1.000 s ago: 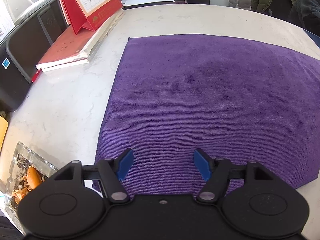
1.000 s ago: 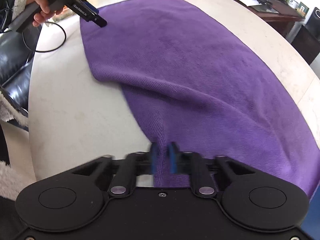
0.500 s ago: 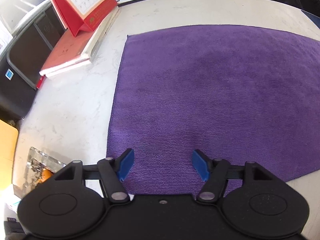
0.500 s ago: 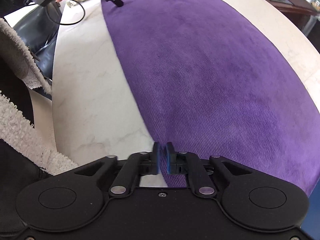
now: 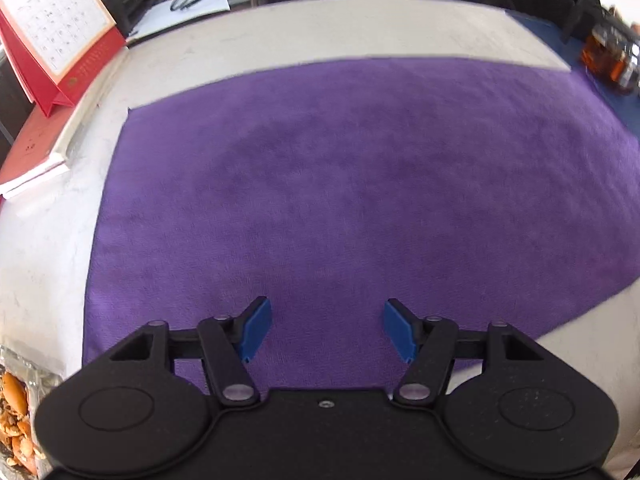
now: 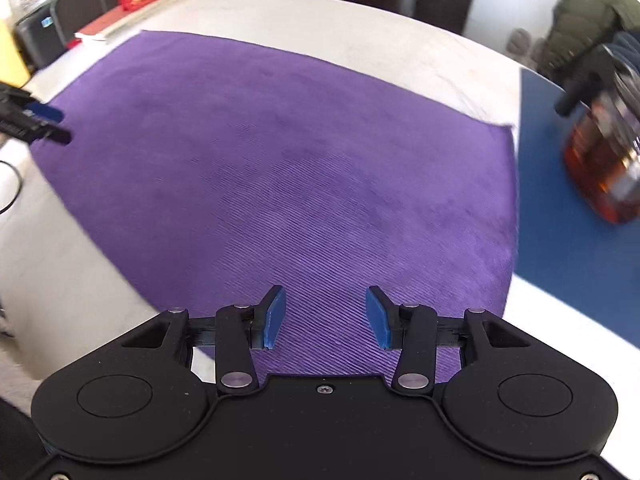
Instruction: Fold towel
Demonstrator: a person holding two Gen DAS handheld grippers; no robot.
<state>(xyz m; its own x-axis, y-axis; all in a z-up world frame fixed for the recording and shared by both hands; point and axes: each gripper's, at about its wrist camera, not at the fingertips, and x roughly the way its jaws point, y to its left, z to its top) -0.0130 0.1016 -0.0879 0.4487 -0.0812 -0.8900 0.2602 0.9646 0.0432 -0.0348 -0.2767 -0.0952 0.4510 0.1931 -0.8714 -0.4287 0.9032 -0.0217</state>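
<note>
A purple towel (image 5: 340,184) lies spread flat on the pale round table (image 5: 48,248); it also fills the right wrist view (image 6: 288,176). My left gripper (image 5: 326,330) is open and empty over the towel's near edge, towards its left side. My right gripper (image 6: 326,318) is open and empty over the towel's near edge, towards its right corner. The left gripper's blue-tipped fingers show at the left edge of the right wrist view (image 6: 38,120), over the towel's left side.
A red desk calendar (image 5: 52,36) stands on books (image 5: 36,148) at the far left. A tray of orange scraps (image 5: 16,412) sits at the near left. An amber bottle (image 6: 604,160) stands on a blue mat (image 6: 568,216) to the right. People sit beyond the table.
My right gripper has opened and let go of the towel's edge, which now lies flat. Both views have swung to the right. The left gripper stayed open.
</note>
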